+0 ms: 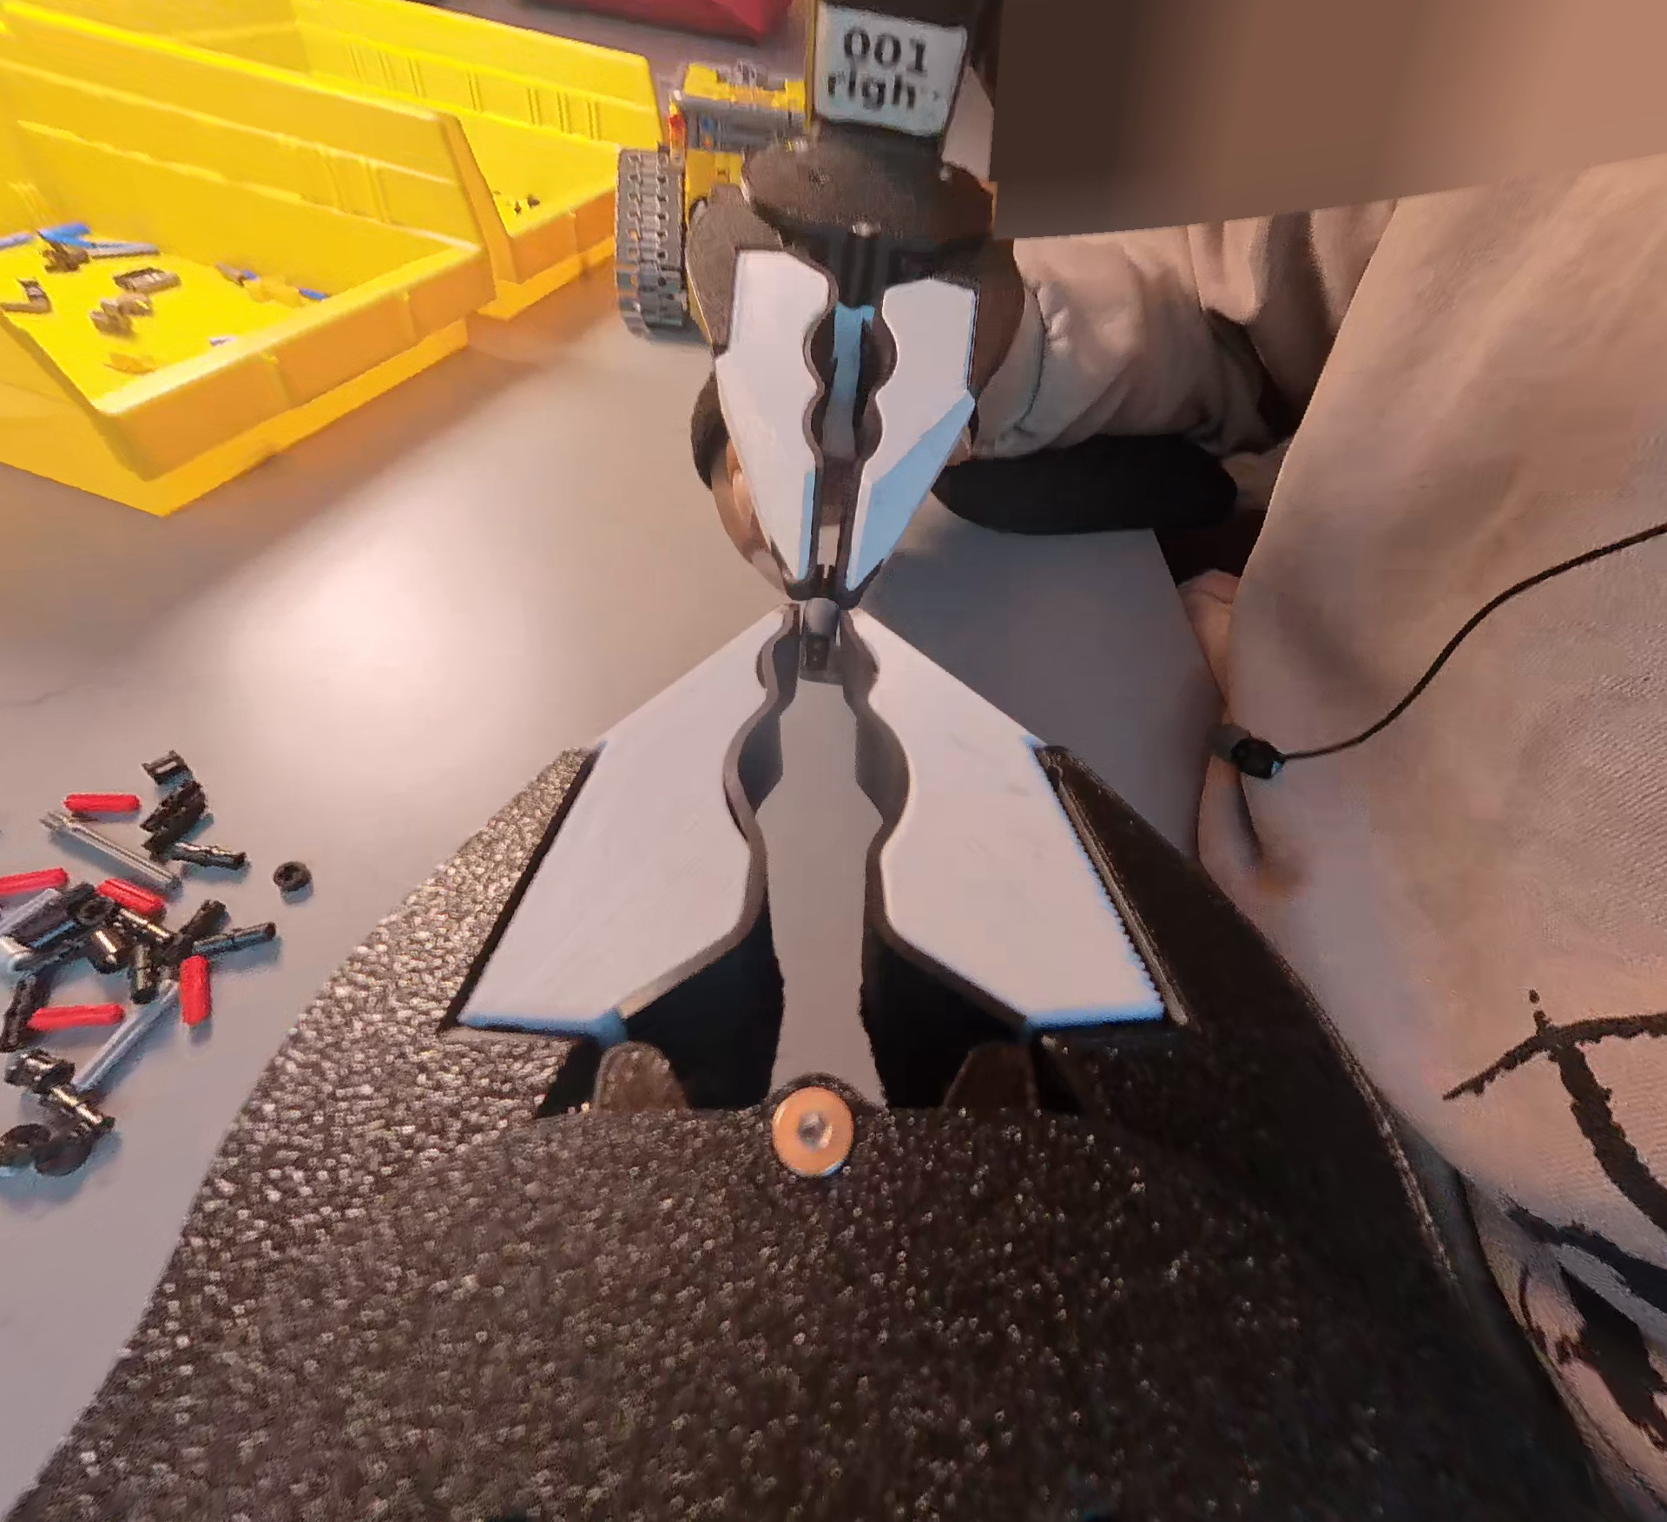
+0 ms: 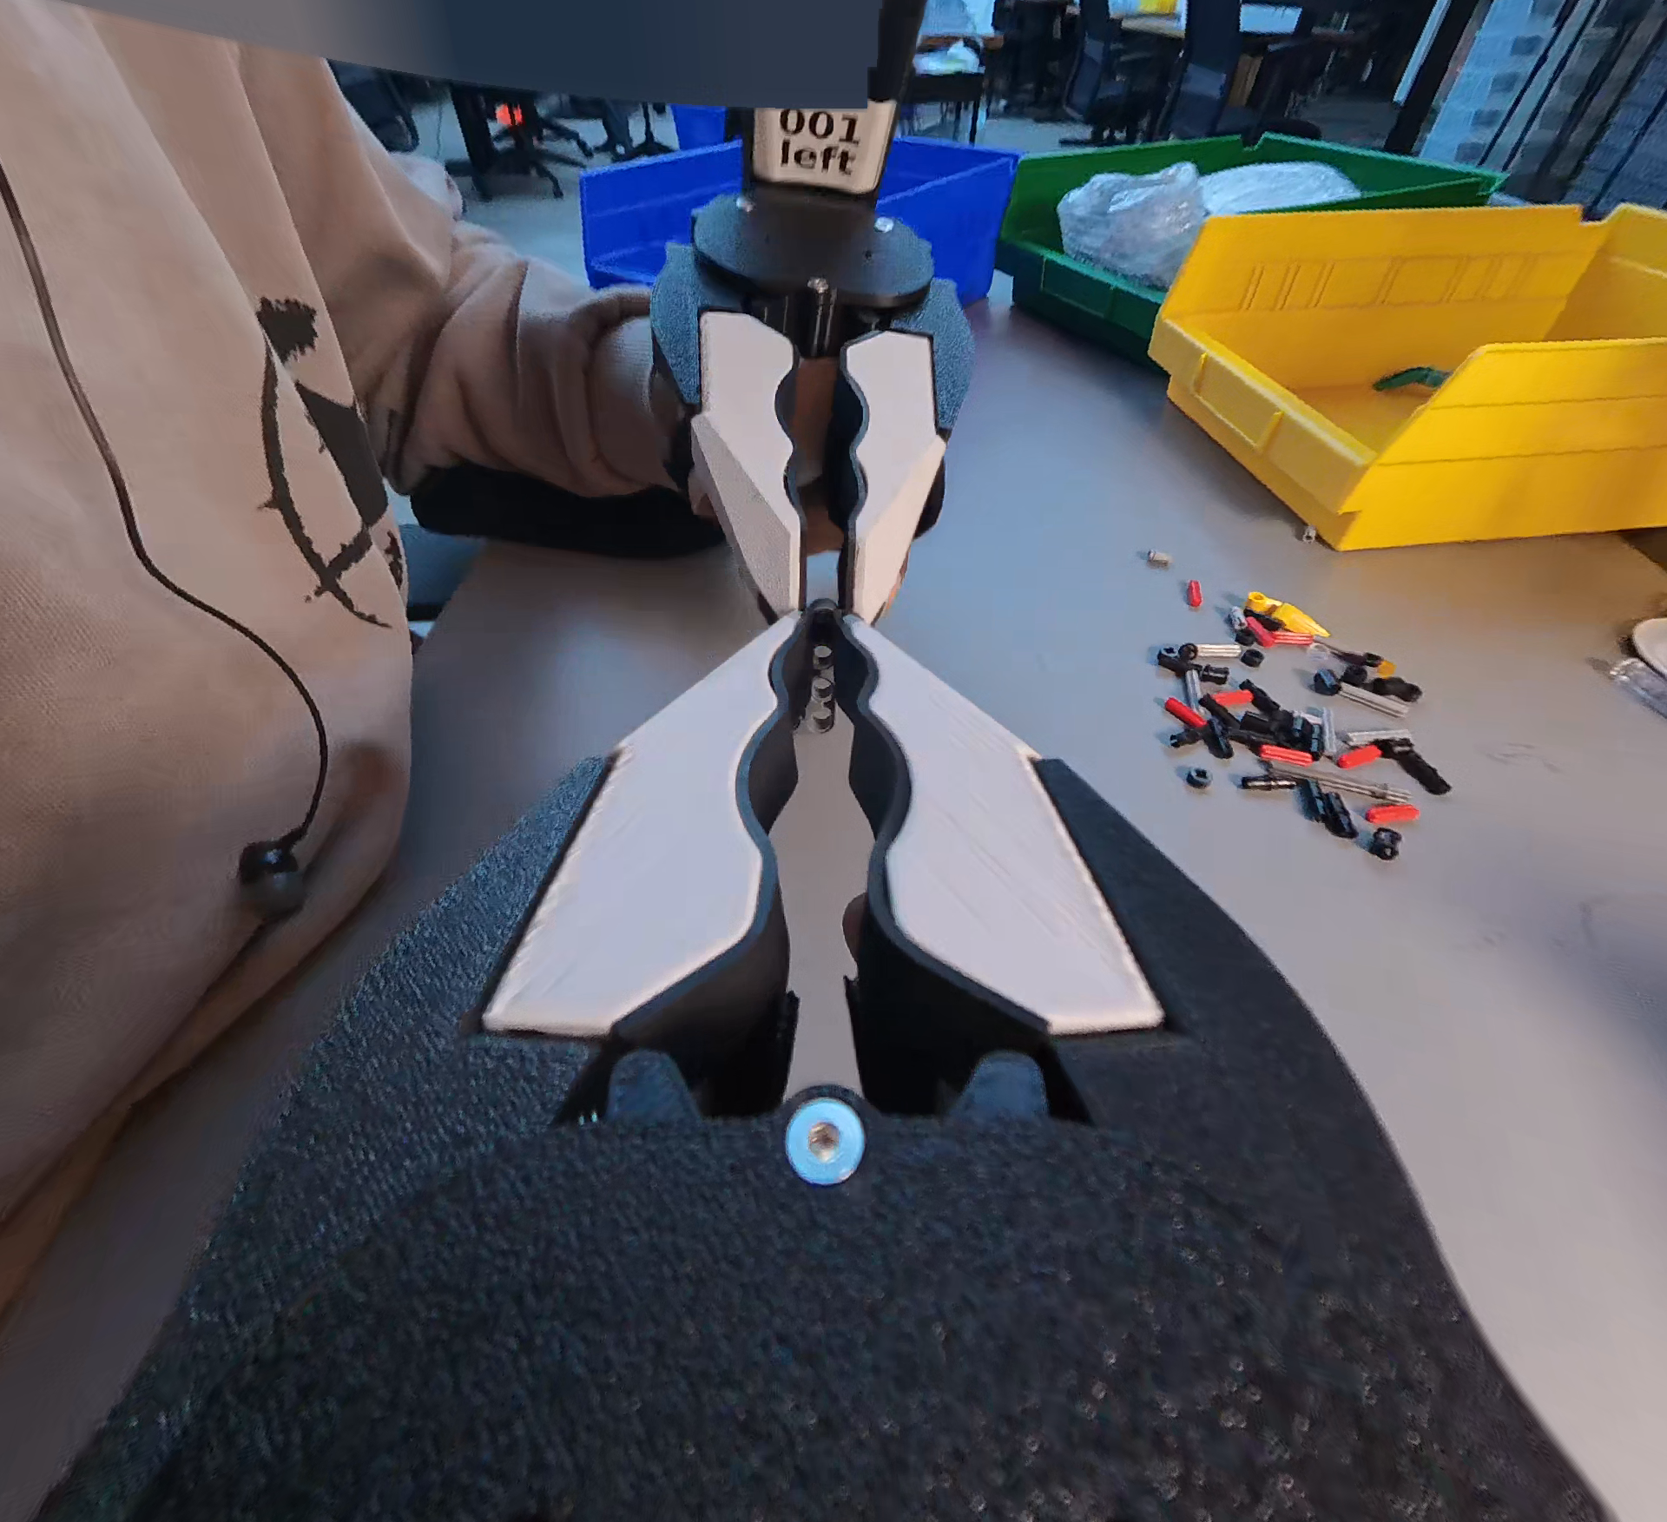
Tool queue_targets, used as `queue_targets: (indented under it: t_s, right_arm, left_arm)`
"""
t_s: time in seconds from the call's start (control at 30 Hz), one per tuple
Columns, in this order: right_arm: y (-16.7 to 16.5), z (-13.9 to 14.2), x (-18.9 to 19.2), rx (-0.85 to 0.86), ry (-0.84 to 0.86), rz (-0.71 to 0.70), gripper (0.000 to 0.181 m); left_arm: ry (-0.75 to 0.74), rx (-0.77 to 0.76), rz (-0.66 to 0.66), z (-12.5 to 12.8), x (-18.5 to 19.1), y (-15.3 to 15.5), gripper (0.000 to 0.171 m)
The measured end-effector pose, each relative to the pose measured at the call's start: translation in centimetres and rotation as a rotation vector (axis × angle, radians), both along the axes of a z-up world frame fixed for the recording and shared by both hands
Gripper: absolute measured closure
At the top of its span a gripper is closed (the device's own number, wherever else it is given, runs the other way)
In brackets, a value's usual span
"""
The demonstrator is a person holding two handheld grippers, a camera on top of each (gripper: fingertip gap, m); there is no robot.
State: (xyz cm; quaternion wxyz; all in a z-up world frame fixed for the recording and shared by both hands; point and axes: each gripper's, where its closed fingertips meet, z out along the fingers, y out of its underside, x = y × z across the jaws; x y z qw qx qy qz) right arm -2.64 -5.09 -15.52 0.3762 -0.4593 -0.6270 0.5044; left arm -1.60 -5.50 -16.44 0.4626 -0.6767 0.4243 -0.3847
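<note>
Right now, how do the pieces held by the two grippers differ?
The left gripper pinches a short black connector at its very tips; the right gripper holds a longer black holed beam, set deeper between its fingers. Both pieces are black, and the grippers meet tip to tip.

Materials and surface finish at the workbench

The left gripper (image 1: 819, 622) and right gripper (image 2: 823, 622) are showing matt pale plastic fingers (image 1: 667, 847) with faint layer lines, black rubbery inner edges, and rough pebbled black housings, each carrying a shiny metal screw (image 2: 823, 1139). The table (image 1: 361, 622) is presenting a smooth grey surface with a soft sheen. The yellow bins (image 1: 298, 216) are appearing as glossy moulded plastic. The small loose parts (image 2: 1299, 721) at the right are looking like hard, slightly glossy plastic in black, red and grey. The person's sweatshirt (image 2: 180, 531) is showing soft matt beige cloth, and the far green bin (image 2: 1263, 216) is holding crinkled clear plastic film.
</note>
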Motion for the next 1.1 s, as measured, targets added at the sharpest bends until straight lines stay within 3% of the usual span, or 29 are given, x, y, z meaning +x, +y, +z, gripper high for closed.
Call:
queue_targets:
  t_s: [0.17, 0.23, 0.4, 0.57, 0.83, 0.87, 0.9, 0.93, 1.0, 1.03, 1.1]
  right_arm:
    - [-1.0, -3.9, 0.1, 0.163, -0.205, 0.072, 0.180]
    - [-0.9, -5.0, 0.2, 0.184, -0.247, 0.065, 0.181]
    - [-0.6, -6.6, 0.9, 0.103, -0.290, 0.057, 0.181]
    - [0.5, -4.9, 1.0, -0.026, -0.213, 0.030, 0.181]
    - [1.2, -1.3, 0.4, -0.286, -0.018, 0.002, 0.181]
    - [1.3, -0.8, 0.3, -0.309, 0.006, -0.001, 0.181]
    - [2.0, 2.8, 0.6, -0.436, 0.180, 0.007, 0.181]
    - [3.2, 5.6, 1.2, -0.493, 0.279, 0.011, 0.181]
    - [4.1, 4.2, 1.1, -0.248, 0.210, -0.080, 0.181]
    - [4.5, 3.6, 1.3, -0.278, 0.213, -0.102, 0.181]
    - [4.7, 3.3, 2.1, -0.329, 0.219, -0.094, 0.181]
  left_arm:
    - [0.387, -0.005, -0.132, -4.2, 0.1, -1.0, 0.165]
    - [0.460, 0.008, -0.136, -5.3, 0.2, -0.8, 0.165]
    - [0.336, -0.048, -0.073, -6.8, 1.0, -0.4, 0.164]
    - [0.259, 0.019, -0.003, -5.5, 1.3, 0.8, 0.164]
    - [0.079, 0.007, 0.049, -2.6, 1.5, 1.5, 0.164]
    - [0.122, -0.011, 0.046, -3.5, 1.5, 1.5, 0.164]
    - [0.304, -0.043, 0.015, -7.0, 1.6, 0.9, 0.164]
    - [0.359, -0.019, -0.020, -7.8, 2.3, 0.1, 0.164]
    - [0.127, 0.017, 0.011, -2.9, 3.1, 0.9, 0.164]
    - [0.113, 0.022, 0.029, -2.1, 2.5, 1.6, 0.164]
    - [0.145, -0.011, 0.045, -3.0, 1.9, 2.2, 0.164]
